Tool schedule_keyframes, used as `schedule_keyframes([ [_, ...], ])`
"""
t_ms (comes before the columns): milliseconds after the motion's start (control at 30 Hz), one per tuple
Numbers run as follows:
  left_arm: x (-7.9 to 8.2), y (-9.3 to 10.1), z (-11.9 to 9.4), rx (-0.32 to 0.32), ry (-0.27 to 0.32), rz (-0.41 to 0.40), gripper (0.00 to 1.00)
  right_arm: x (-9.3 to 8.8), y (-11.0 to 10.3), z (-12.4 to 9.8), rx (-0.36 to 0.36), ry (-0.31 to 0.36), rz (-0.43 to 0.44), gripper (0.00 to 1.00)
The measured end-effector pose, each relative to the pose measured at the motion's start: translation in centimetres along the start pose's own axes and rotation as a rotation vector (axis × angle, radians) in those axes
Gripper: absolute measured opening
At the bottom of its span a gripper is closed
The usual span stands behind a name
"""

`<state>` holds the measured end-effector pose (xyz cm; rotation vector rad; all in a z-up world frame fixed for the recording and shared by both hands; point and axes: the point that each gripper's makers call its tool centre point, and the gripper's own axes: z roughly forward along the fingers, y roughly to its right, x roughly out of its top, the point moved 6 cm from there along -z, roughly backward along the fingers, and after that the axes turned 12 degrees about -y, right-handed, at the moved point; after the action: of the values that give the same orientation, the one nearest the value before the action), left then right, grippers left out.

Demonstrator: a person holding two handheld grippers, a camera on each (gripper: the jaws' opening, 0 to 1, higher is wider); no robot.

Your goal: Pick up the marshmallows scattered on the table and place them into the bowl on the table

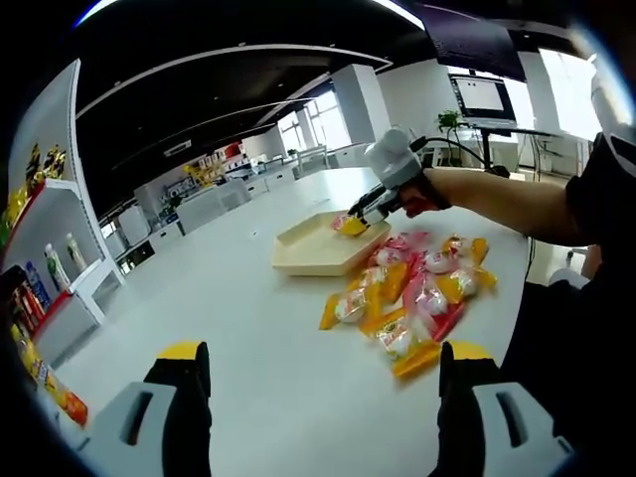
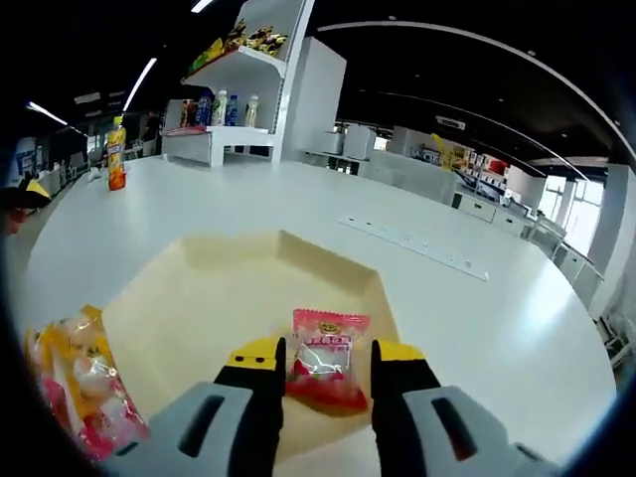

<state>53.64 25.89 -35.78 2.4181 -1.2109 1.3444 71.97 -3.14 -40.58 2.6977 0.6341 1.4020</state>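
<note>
Marshmallows [image 1: 417, 298] lie in a loose heap of pink, yellow and orange wrappers on the white table [image 1: 248, 338], at about 1 o'clock from the left tongs [image 1: 323, 383] in the left gripper view. The bowl [image 1: 308, 253], a shallow cream hexagon, sits just beyond the heap, its near rim beside the nearest wrappers. The left tongs hang open and empty, jaws wide apart, with bare table between them and out to 11 o'clock, as far as the shelf [image 1: 60, 238] at the left.

In that same view the right tongs [image 1: 360, 221] reach in from 2 o'clock, held by a hand [image 1: 422, 194] on a dark-sleeved arm, and sit over the bowl's far corner with a wrapper between their tips.

In the right gripper view the right tongs [image 2: 326, 383] have a pink marshmallow packet [image 2: 326, 370] standing between their yellow-tipped jaws; whether the jaws press it or only flank it, I cannot tell. The packet is over the bowl [image 2: 199, 298], near its closest rim. More wrapped marshmallows [image 2: 84, 388] crowd the bowl's edge at 8 o'clock. Beyond the far rim the table runs bare towards 12 and 2 o'clock; a bottle [image 2: 116, 154] stands well apart at 10 o'clock.
</note>
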Motion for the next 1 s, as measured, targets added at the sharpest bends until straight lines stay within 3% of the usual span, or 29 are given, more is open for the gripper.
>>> schedule_keyframes([
  [300, -0.1, 0.1, -0.1, 0.0, 0.0, 0.001, 0.95, 0.5, 0.3, -0.7, 0.005, 0.051, 0.041, 0.39],
  [467, 0.0, 0.2, -0.2, 0.0, 0.001, 0.002, 0.95, 0.5, 1.3, -0.9, -0.02, 0.057, 0.058, 0.56],
  [733, 0.4, 0.3, -0.3, 0.004, 0.018, 0.013, 0.95, 0.3, 2.2, -2.1, -0.046, 0.105, 0.1, 0.58],
  [900, 0.6, 0.4, -0.4, 0.003, 0.023, 0.016, 0.95, 0.3, 2.0, -2.6, -0.018, 0.111, 0.128, 0.7],
  [1000, 0.6, 0.5, -0.4, 0.002, 0.021, 0.017, 0.95, 0.2, 2.0, -3.1, -0.009, 0.112, 0.135, 0.72],
])
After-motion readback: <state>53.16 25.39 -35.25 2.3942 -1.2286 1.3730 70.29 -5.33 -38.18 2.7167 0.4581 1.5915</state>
